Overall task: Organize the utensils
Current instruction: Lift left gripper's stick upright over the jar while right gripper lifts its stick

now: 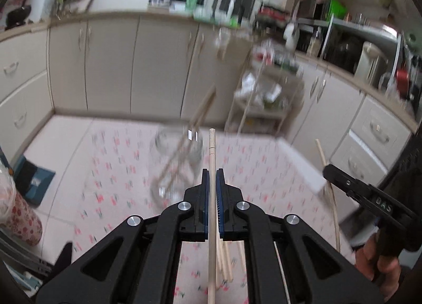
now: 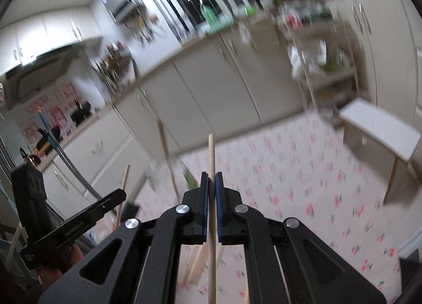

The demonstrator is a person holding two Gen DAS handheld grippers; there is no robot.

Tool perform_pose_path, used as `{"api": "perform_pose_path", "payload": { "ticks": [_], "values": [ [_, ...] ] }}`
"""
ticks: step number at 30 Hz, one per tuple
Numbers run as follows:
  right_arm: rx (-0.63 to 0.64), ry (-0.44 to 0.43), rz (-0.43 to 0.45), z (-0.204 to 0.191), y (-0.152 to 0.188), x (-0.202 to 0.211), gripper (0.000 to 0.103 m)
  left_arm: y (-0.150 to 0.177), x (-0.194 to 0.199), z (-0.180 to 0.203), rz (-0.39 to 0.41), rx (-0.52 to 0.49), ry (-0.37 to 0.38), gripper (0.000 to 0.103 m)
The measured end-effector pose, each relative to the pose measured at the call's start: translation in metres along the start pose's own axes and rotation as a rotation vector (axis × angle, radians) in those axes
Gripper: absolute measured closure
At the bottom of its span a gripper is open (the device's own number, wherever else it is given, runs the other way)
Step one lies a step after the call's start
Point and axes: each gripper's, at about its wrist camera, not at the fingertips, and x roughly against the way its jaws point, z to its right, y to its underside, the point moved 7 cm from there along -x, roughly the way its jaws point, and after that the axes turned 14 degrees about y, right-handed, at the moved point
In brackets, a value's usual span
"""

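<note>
A wooden chopstick (image 1: 212,198) is pinched upright in the left hand-held gripper (image 1: 212,180); another chopstick (image 2: 211,198) is pinched in the right hand-held gripper (image 2: 211,182). Ahead of the left one, a blurred glass jar (image 1: 175,164) is seen holding several chopsticks (image 1: 184,145).

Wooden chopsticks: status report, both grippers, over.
Left gripper shut on a pale wooden chopstick. Right gripper shut on another wooden chopstick. Clear glass jar ahead already holds chopsticks. Nothing blocking; views blurred.
</note>
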Motion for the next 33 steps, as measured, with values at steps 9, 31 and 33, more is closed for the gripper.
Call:
{"api": "perform_pose_path", "payload": {
  "ticks": [9,31,33],
  "values": [
    [-0.033,-0.058,0.24,-0.041,-0.069,0.035,0.097,-0.073,0.039,0.011,0.19,-0.039,-0.011,0.098],
    [-0.068,-0.081,0.364,-0.084,-0.109,-0.021,0.097,-0.156,-0.017,-0.055,0.391,0.086,-0.045,0.098],
    [-0.068,-0.082,0.361,-0.084,-0.109,-0.024,0.097,-0.155,-0.025,-0.062,0.397,0.1,-0.061,0.098]
  ]
}}
